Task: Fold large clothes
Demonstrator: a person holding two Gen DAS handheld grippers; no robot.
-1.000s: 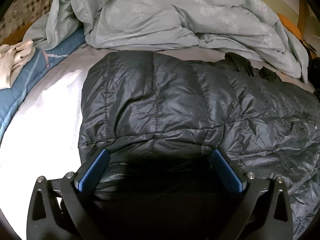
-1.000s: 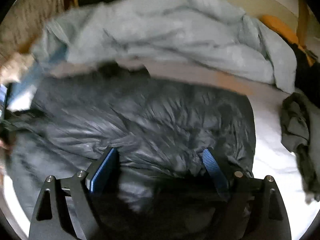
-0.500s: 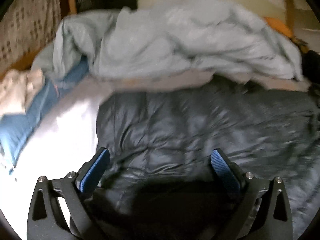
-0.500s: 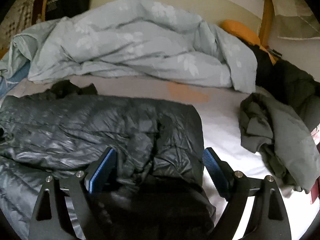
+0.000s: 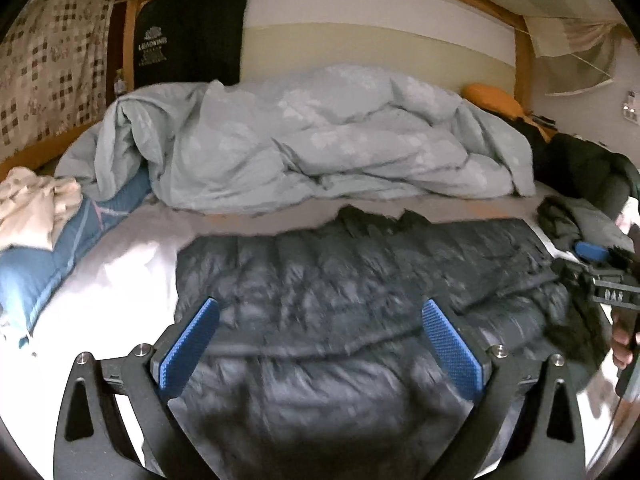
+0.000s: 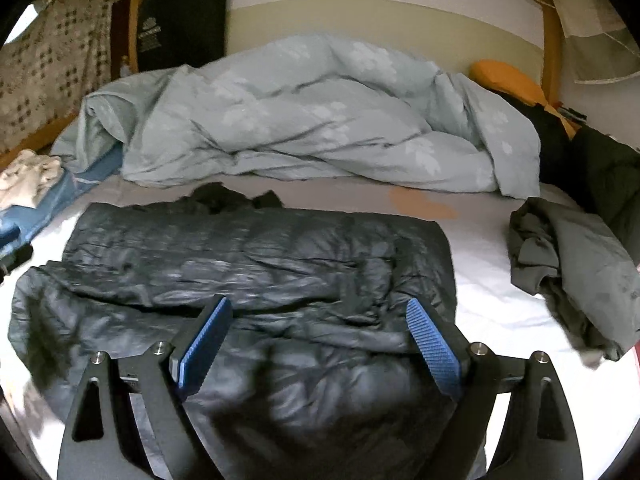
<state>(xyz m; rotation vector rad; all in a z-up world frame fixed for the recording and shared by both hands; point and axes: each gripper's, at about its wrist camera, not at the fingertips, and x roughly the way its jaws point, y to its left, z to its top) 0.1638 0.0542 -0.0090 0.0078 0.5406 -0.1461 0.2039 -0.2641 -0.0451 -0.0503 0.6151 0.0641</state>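
A dark grey quilted puffer jacket [image 5: 340, 280] [image 6: 260, 264] lies folded across the white sheet of the bed. My left gripper [image 5: 320, 320] hovers above its near left part, open, with nothing between its blue pads. My right gripper [image 6: 318, 324] hovers over the jacket's near right part, also open and empty. At the right edge of the left wrist view the right gripper [image 5: 600, 264] shows, held by a hand [image 5: 622, 344]. A dark collar or hood [image 6: 236, 200] sticks out at the jacket's far edge.
A rumpled pale blue duvet [image 5: 320, 140] [image 6: 312, 120] fills the back of the bed. A grey-green garment [image 6: 568, 256] lies at the right. A blue blanket [image 5: 52, 256] and a cream cloth [image 5: 32, 204] lie at the left. An orange pillow [image 6: 508, 80] sits back right.
Both grippers have lifted and drawn back from the jacket, so more of the bed and wall shows. Both stayed open. The jacket lies where it was.
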